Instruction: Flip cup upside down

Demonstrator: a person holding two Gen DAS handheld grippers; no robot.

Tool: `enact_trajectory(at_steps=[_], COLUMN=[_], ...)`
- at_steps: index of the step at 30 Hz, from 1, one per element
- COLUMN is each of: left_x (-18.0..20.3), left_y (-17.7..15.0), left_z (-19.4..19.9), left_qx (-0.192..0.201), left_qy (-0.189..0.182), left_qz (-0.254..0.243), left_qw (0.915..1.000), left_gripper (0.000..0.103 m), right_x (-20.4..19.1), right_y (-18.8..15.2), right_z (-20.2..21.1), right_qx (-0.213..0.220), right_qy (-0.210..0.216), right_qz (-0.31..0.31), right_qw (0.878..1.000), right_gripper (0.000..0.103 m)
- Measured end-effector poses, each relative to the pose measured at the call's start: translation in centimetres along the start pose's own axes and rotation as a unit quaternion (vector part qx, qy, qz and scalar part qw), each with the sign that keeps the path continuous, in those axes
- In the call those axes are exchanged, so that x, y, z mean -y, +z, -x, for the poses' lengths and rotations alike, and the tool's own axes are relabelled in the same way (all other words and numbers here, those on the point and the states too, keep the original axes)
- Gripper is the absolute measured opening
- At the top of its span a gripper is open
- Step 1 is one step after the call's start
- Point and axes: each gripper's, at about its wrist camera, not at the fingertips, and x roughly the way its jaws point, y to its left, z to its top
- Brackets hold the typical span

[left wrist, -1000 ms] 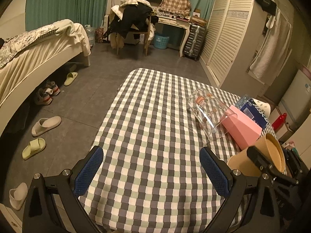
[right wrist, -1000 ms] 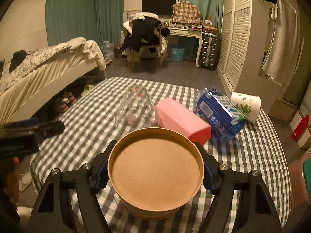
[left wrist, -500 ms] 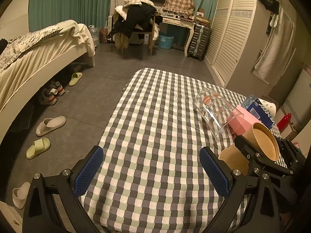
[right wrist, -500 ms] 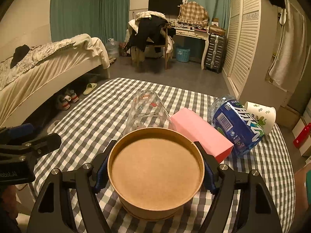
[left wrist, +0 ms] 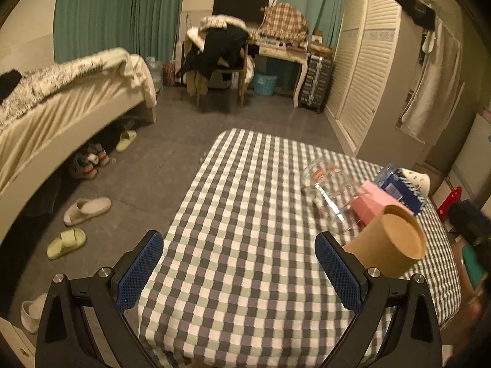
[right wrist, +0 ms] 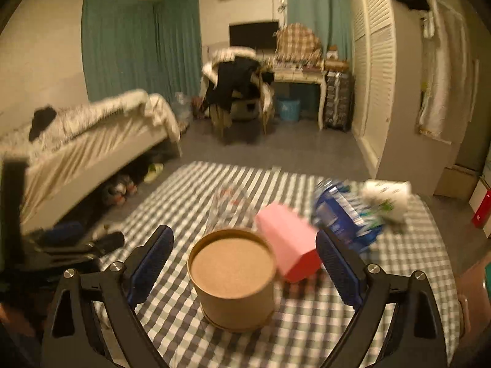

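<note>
A brown paper cup stands upside down on the checkered table, its flat base facing up. It also shows in the left wrist view, at the table's right side. My right gripper is open, its blue pads apart on either side of the cup without touching it. My left gripper is open and empty above the table's near left part, with the cup just beyond its right finger.
A clear glass lies on its side behind the cup, beside a pink box, a blue-labelled bottle and a white patterned cup. The table edge drops to a floor with slippers. A bed stands at left.
My right gripper has opened and drawn back from the brown cup, which now stands free on the table. The left gripper has lifted and tilted slightly; it stays open.
</note>
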Motion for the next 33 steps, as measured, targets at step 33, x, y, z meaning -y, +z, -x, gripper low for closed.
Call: enact_trajectory(at_steps=[33], left_x=[8.3], left_y=[-4.6], left_z=[8.1], left_qx=[0.131], left_qy=[-0.01], left_qz=[-0.079], left_qw=[0.9881], left_gripper=[0.102], right_x=[6.6], right_y=[-4.7], right_z=[6.2], right_qx=[0.034], right_qy=[-0.051], right_qz=[-0.013], right_qw=[0.998], right_gripper=[0.103])
